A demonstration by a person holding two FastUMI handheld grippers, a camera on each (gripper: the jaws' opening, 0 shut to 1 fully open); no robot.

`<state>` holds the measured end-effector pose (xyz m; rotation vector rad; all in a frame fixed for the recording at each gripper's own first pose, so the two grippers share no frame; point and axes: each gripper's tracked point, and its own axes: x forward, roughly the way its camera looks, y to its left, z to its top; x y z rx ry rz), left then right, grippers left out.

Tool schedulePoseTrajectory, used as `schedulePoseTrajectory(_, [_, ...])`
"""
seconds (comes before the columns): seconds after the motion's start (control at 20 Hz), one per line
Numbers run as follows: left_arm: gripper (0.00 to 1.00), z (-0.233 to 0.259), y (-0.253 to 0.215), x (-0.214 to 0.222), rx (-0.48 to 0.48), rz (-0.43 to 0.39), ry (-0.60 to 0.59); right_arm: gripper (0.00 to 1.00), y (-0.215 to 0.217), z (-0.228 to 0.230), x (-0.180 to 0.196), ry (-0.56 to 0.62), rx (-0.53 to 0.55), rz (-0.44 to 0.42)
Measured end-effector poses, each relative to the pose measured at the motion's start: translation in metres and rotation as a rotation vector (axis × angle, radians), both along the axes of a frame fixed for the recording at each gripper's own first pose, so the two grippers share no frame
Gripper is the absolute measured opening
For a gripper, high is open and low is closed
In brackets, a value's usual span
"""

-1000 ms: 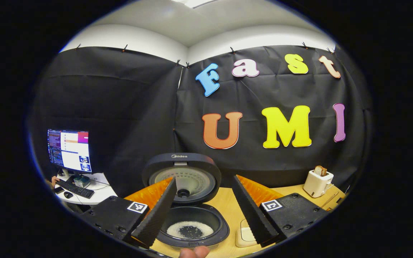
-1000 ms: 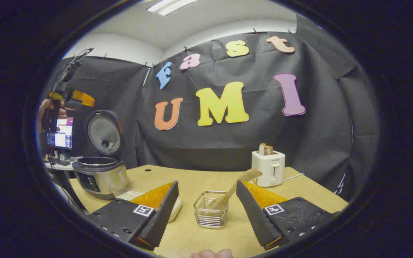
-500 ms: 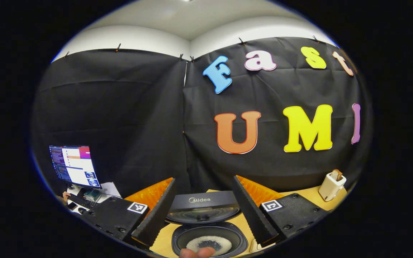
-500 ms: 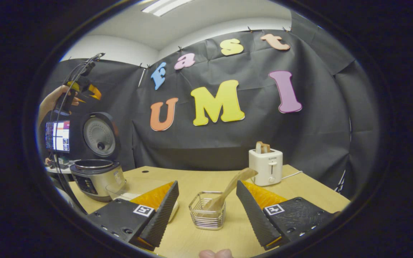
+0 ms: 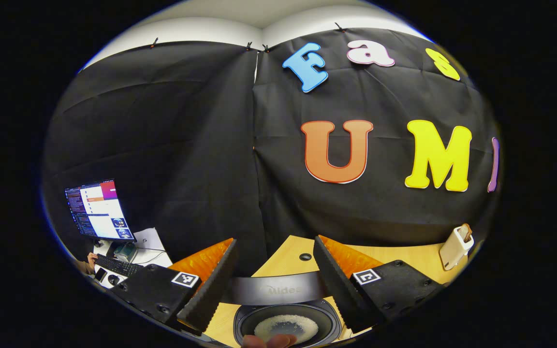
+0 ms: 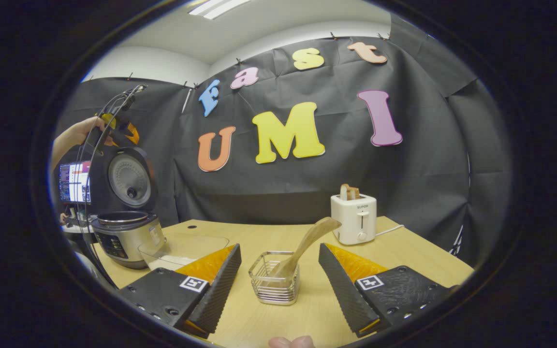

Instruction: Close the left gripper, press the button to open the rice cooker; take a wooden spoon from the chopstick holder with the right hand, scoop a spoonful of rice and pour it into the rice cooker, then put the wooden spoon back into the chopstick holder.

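Observation:
The rice cooker stands at the table's left end with its lid raised upright. In the left gripper view the lid's top edge lies between my fingers, and the inner pot below holds a little rice. My left gripper is open and empty above the cooker; a hand holds that left gripper over the lid. A wooden spoon leans in the wire chopstick holder. My right gripper is open, a short way before the holder.
A clear bowl of rice sits beside the cooker. A white toaster with bread stands at the back of the wooden table. A monitor and keyboard are on a side desk to the left.
My left gripper has risen and moved forward until the lid's top edge sits between its fingers. My right gripper has drifted slightly closer to the holder. Both stay open.

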<state>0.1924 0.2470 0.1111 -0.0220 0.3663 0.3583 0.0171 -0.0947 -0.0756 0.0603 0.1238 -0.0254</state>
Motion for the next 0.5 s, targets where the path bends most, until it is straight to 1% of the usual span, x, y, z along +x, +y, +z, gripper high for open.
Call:
schedulePoseTrajectory(0.1, [0.99,-0.007,0.002,-0.001,-0.008,0.018,0.021,0.95,-0.002,0.0,-0.002,-0.004,0.007,-0.004])
schedulePoseTrajectory(0.25, [1.0,-0.009,-0.001,-0.004,-0.024,0.031,0.019,0.95,0.0,0.0,-0.004,-0.017,0.01,0.005])
schedulePoseTrajectory(0.3, [0.99,-0.01,-0.003,-0.004,-0.025,0.032,0.026,0.91,0.002,-0.005,-0.003,-0.001,0.009,0.015])
schedulePoseTrajectory(0.35, [0.98,-0.01,-0.006,-0.007,-0.021,0.032,0.032,0.95,0.009,-0.011,-0.003,0.014,0.011,0.035])
schedulePoseTrajectory(0.5, [0.97,-0.014,-0.012,-0.021,-0.026,0.03,0.024,0.95,0.023,-0.012,-0.007,0.03,0.001,0.073])
